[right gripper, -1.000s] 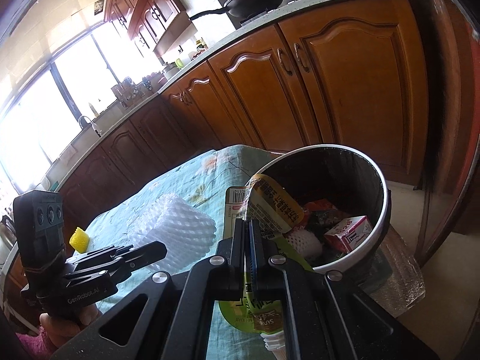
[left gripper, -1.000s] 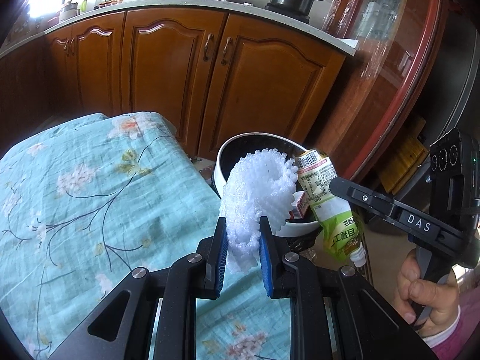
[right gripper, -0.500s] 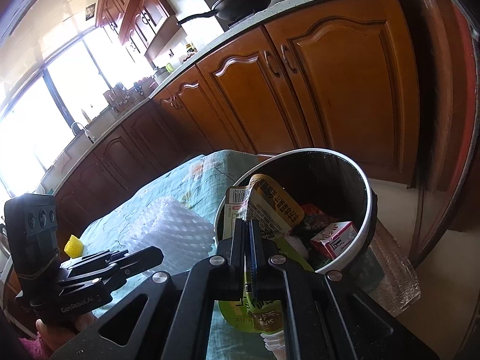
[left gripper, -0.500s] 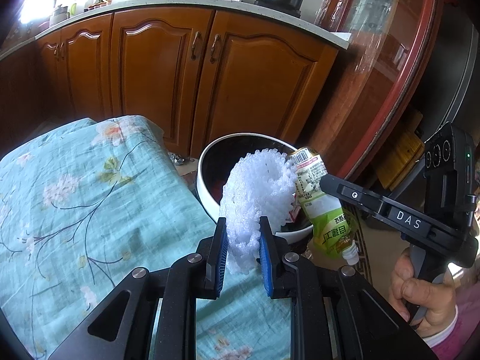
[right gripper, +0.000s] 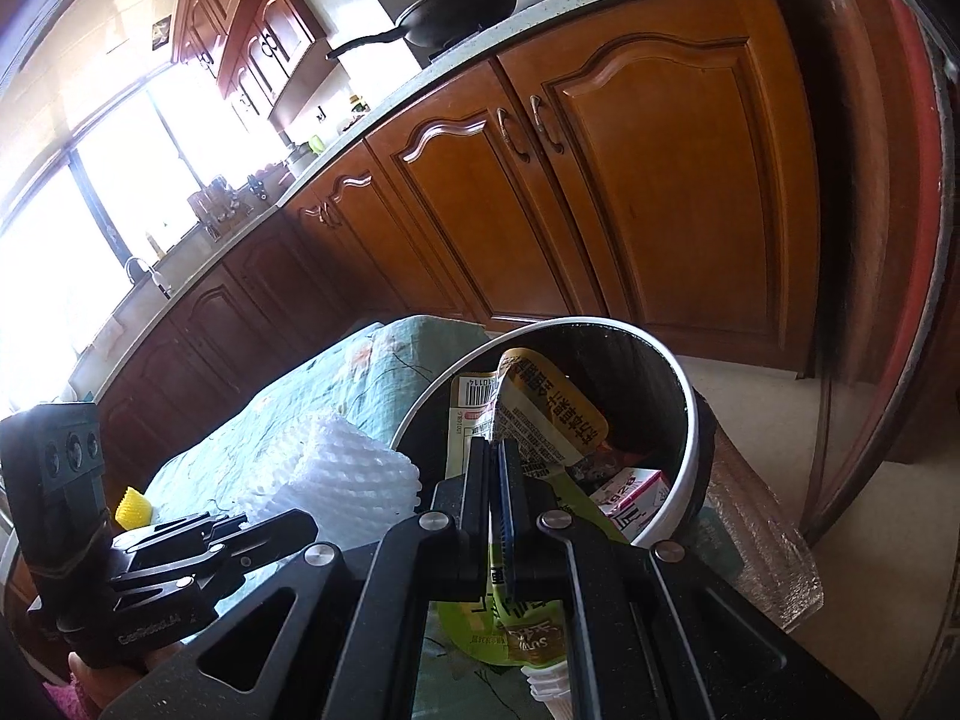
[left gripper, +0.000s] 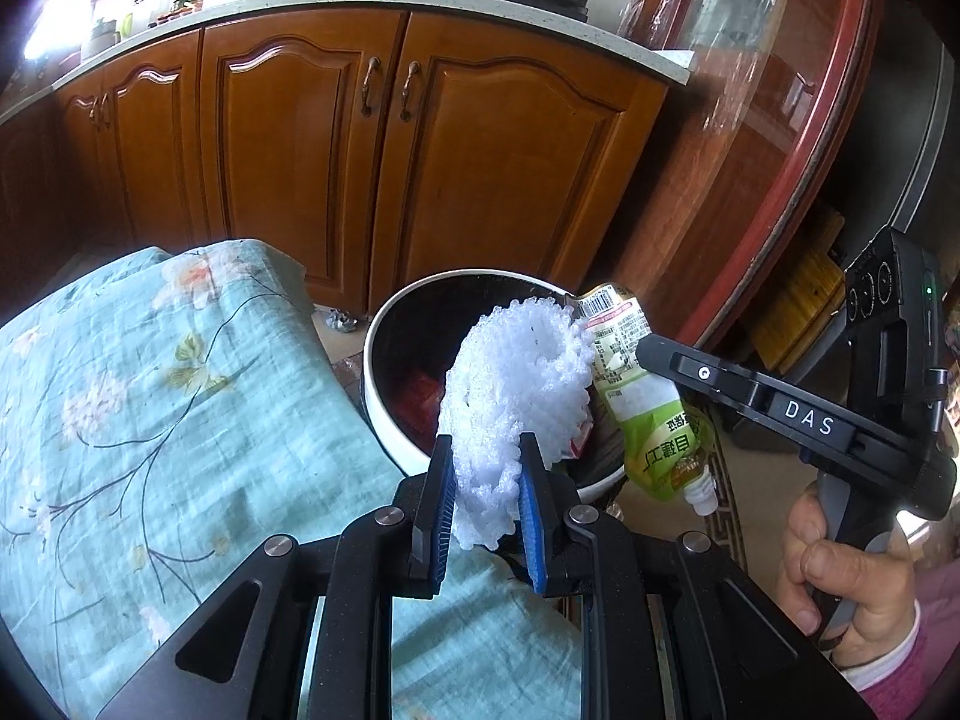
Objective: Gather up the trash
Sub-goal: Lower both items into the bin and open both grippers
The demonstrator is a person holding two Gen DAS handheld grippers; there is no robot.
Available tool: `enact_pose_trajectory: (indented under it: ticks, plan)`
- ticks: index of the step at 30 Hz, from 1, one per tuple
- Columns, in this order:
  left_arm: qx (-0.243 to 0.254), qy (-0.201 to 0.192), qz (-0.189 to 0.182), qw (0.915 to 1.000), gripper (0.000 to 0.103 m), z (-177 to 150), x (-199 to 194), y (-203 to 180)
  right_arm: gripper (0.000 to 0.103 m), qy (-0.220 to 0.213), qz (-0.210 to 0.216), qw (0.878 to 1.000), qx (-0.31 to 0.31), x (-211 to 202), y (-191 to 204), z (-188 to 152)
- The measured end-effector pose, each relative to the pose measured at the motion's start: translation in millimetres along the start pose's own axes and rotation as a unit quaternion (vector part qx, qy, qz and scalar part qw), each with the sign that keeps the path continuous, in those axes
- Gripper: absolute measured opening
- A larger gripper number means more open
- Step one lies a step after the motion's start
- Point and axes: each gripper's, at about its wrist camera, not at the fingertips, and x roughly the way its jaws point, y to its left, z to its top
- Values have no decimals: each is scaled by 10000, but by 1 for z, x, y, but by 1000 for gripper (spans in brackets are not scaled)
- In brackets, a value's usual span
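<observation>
Pinching a crumpled white foam net between its blue pads, the left gripper is holding it narrowly, just above the near rim of the white trash bin. The net is standing up out of the jaws, its top leaning over the bin's dark opening. Beside it, touching its right side, a green drink pouch is hanging cap-down from the right gripper, whose jaws are shut flat on the pouch's middle. In the right wrist view the pouch's folded upper end is reaching over the bin's near rim, while its white cap is pointing down below the jaws. Inside the bin a small pink-and-white carton and other dark scraps are lying at the bottom. The bin is sitting on the floor just off the far right corner of the table, which is draped in a pale blue floral cloth. A small yellow object is resting on the cloth well behind the net. A hand in a pink sleeve is gripping the right gripper's handle. Wooden cabinets are standing behind the bin, with a wok on the counter.
</observation>
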Motion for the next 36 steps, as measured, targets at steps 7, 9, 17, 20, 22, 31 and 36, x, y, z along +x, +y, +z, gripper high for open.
enact_pose_trajectory:
  ticks: [7,9,17,20,22,31,36]
  plan:
    - [69,29,11,10000,18,8,11,-4,3,48,-41,10000,70,5,-8,5]
    - [87,39,21,10000,18,10,13,-5,3,70,-66,9999,80,7,-10,6]
    - [135,112,98,9998,18,17,23,-8,3,113,-150,9998,40,13,-12,12]
    - [158,142,120,9997,18,21,27,-9,3,143,-183,9997,29,16,-13,16]
    - [175,160,168,9996,18,23,30,-9,3,166,-200,9997,24,18,-13,19]
    - [235,272,255,9990,18,28,45,-10,3,264,-247,9993,-4,28,-12,24]
    - [257,303,291,9988,18,32,50,-13,3,322,-287,9991,4,34,-14,27]
